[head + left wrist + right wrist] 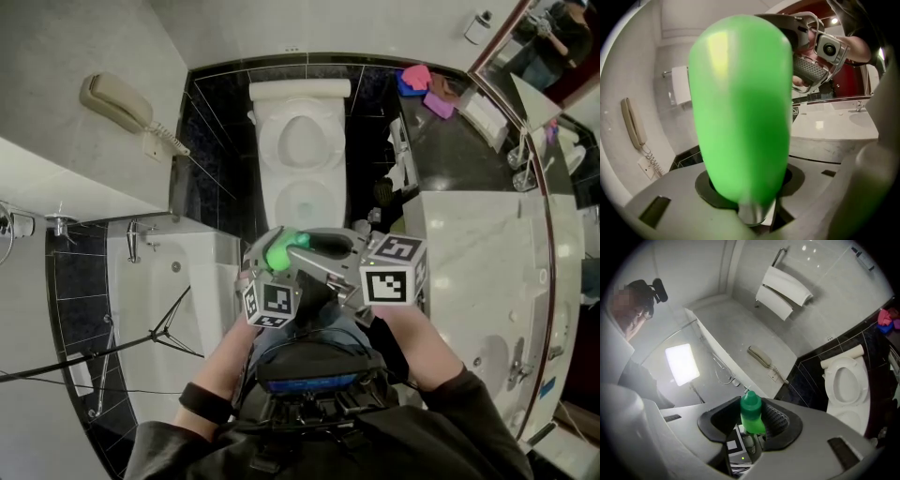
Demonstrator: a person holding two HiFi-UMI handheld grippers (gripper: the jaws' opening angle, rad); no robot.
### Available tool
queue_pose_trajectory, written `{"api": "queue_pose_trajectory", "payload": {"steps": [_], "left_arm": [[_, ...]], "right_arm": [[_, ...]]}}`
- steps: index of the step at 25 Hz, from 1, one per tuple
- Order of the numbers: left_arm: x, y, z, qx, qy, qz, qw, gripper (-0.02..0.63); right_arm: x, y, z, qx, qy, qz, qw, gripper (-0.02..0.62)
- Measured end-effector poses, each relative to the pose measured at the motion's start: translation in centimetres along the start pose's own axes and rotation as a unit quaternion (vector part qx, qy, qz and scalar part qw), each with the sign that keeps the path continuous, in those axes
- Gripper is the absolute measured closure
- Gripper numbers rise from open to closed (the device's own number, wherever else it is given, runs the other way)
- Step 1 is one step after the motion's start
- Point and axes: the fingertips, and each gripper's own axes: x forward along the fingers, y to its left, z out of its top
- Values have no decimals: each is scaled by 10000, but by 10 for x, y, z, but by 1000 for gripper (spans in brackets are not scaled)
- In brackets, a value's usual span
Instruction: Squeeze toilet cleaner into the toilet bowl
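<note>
Step, as I read it: uncap | left gripper (270, 281) clenched on green toilet cleaner bottle (740, 108) — over the lap, well short of the toilet bowl (272, 150) | right gripper (751, 427) pinching the cap (751, 405) | tip: 1 gripper anchors, the other twists — bottle upright until it's over the bowl.

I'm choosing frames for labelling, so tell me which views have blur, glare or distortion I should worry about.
Left gripper view: the green bottle, very close, is soft and fills the frame. Right gripper view: a lamp panel blows out white, but the cap is sharp. Head view: straight tile lines bow; the toilet is evenly lit.
</note>
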Motion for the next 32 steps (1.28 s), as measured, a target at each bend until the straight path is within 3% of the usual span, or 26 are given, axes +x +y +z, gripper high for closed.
{"api": "queue_pose_trajectory", "payload": {"steps": [5, 9, 12, 14, 19, 23, 26, 32], "left_arm": [[1, 0, -1, -53, 55, 1, 10000, 414], [1, -3, 0, -203, 34, -234, 9995, 414], [-3, -9, 8, -460, -94, -681, 9966, 414], [-9, -15, 24, -569, -301, -1195, 9908, 413], [-32, -37, 55, -477, -732, -2614, 9613, 413], [-56, -50, 70, -348, -940, -3498, 9314, 413], [-69, -57, 77, -265, -997, -4013, 9101, 413], [-87, -66, 82, -101, -1042, -4639, 8797, 413]], "right_arm": [[-1, -4, 1, 221, -104, -138, 9996, 448], [2, -4, 4, -55, -211, -133, 9997, 431], [6, 3, 10, -588, -390, 10, 9975, 394], [7, 12, 17, -1014, -599, 233, 9928, 354], [-1, 39, 33, -2102, -1019, 1021, 9670, 354], [-6, 65, 30, -2655, -844, 1686, 9455, 355], [-13, 81, 29, -2935, -790, 2073, 9299, 356], [-23, 94, 31, -3484, -754, 2389, 9032, 371]]}}
